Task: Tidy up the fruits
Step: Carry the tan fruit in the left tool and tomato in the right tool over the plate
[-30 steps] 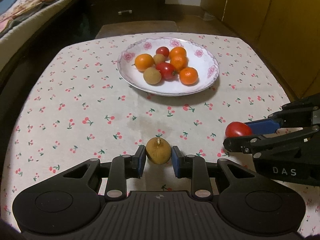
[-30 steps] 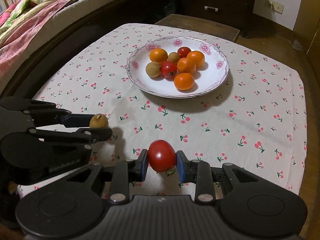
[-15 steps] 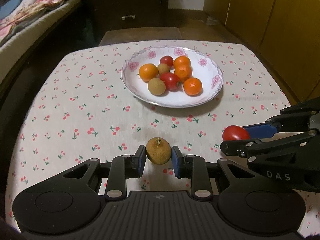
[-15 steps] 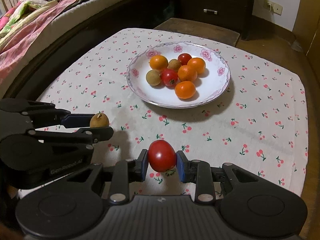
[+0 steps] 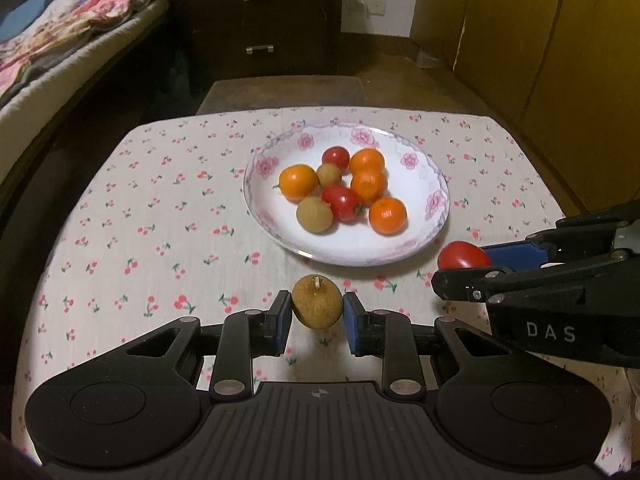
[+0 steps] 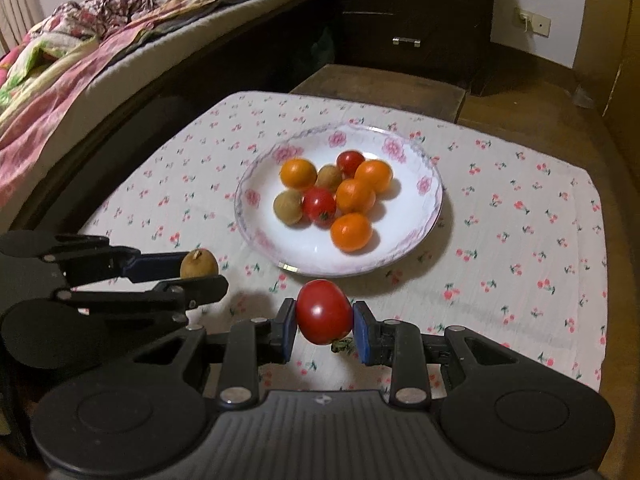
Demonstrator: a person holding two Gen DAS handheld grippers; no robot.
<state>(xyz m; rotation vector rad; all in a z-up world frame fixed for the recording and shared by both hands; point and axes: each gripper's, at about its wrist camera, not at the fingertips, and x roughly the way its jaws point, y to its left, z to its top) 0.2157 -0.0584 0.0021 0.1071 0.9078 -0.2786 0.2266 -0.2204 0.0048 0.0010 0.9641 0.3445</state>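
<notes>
My left gripper [image 5: 317, 307] is shut on a small brown longan [image 5: 317, 306], held above the cloth just in front of the plate. My right gripper [image 6: 324, 313] is shut on a red cherry tomato [image 6: 324, 312] at the same height. Each gripper shows in the other's view: the right gripper [image 5: 466, 266] with its tomato [image 5: 462, 255], the left gripper [image 6: 200, 268] with its longan [image 6: 199, 263]. Ahead lies a white flowered plate [image 5: 400, 248] [image 6: 400, 256] with several oranges, two tomatoes and two longans.
The table wears a white cherry-print cloth [image 5: 160, 208]. Beyond its far edge stands a low wooden stool [image 5: 280, 90] and a dark dresser [image 5: 256, 16]. A bed [image 6: 100, 64] runs along the left side. Wooden cabinets [image 5: 560, 60] stand on the right.
Both grippers have risen and pulled back a little with their fruit still held. The plate sits lower in both views and more of the room shows behind it.
</notes>
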